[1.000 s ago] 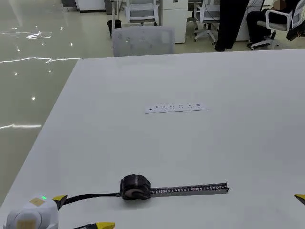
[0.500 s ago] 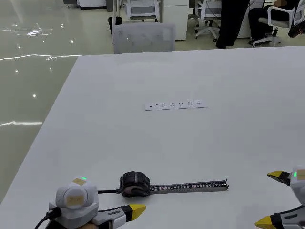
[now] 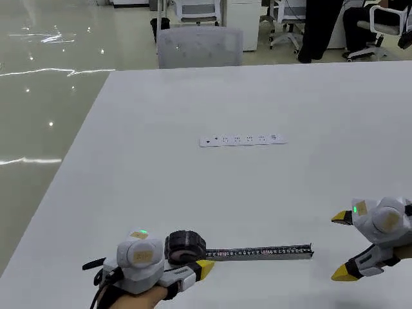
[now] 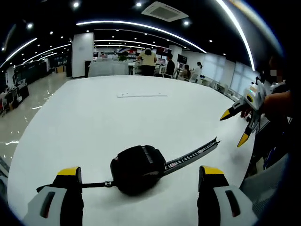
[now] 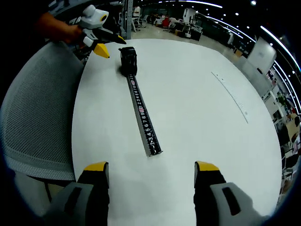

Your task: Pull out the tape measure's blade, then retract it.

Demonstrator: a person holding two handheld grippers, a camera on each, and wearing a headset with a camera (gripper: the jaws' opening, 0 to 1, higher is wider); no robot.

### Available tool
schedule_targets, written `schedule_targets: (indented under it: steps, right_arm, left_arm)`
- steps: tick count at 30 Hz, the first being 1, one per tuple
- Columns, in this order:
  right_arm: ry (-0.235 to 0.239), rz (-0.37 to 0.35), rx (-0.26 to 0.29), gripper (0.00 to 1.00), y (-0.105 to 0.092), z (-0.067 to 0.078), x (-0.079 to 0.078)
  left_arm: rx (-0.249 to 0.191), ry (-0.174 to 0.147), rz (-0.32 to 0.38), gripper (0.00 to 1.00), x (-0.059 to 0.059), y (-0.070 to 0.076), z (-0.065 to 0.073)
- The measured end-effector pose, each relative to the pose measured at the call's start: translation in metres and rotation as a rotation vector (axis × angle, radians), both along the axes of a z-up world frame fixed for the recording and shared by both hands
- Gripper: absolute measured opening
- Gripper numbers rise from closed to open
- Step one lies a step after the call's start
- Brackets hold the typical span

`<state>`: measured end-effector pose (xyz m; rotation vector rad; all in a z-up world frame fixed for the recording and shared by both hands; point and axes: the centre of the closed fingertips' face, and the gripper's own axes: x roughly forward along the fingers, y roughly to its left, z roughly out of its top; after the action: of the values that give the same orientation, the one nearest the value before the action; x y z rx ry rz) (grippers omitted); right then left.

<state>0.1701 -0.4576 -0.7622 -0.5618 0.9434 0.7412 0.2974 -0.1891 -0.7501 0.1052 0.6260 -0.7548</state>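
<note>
Tape measure on white benchtop, blade out, both grippers unclenched.
The tape measure's black, rounded case (image 3: 185, 247) lies on the smooth matte table (image 3: 193, 180). Its dark graduated blade (image 3: 261, 252) runs flat out from the case, and a thin black strap (image 4: 94, 184) trails off the opposite side. Left gripper (image 4: 140, 171) straddles the case, yellow-tipped jaws spread wide, gripping nothing. Right gripper (image 3: 340, 246) hangs beyond the blade's end, well apart from the case, jaws apart, empty.

My head view looks down over the worktop (image 3: 193, 116) from its near edge. My two gripper views sit low, facing each other, sharing the tape measure (image 4: 138, 168) between them.
</note>
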Motion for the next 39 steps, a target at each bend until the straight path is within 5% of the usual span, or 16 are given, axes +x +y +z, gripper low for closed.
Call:
schedule_targets:
  steps: [2, 5, 8, 16, 20, 28, 33, 39]
  right_arm:
    - [0.025, 0.016, -0.006, 0.68, 0.002, -0.005, 0.005]
    - [0.086, 0.073, -0.027, 0.60, 0.006, -0.019, 0.011]
    - [0.131, 0.110, -0.032, 0.54, 0.010, -0.032, 0.012]
    - [0.215, 0.188, -0.050, 0.37, 0.014, -0.049, 0.012]
    - [0.235, 0.185, -0.056, 0.29, 0.012, -0.052, 0.013]
    - [0.231, 0.209, -0.087, 0.15, 0.013, -0.060, 0.013]
    - [0.249, 0.186, -0.088, 0.15, 0.014, -0.059, 0.012]
    - [0.263, 0.148, -0.070, 0.15, 0.017, -0.057, 0.014]
  left_arm:
    - [-0.008, 0.026, 0.052, 1.00, -0.001, -0.002, -0.005]
    - [-0.011, -0.059, 0.053, 1.00, 0.005, -0.012, -0.001]
    - [-0.028, -0.019, 0.045, 0.99, 0.000, -0.022, -0.007]
    - [-0.001, -0.077, 0.067, 1.00, 0.013, -0.020, -0.006]
    - [-0.023, -0.049, 0.106, 0.94, 0.021, -0.019, -0.010]
    - [-0.023, -0.010, 0.108, 0.83, 0.018, -0.023, -0.018]
    - [-0.025, 0.024, 0.128, 0.75, 0.018, -0.022, -0.023]
    - [-0.017, 0.023, 0.128, 0.71, 0.018, -0.024, -0.022]
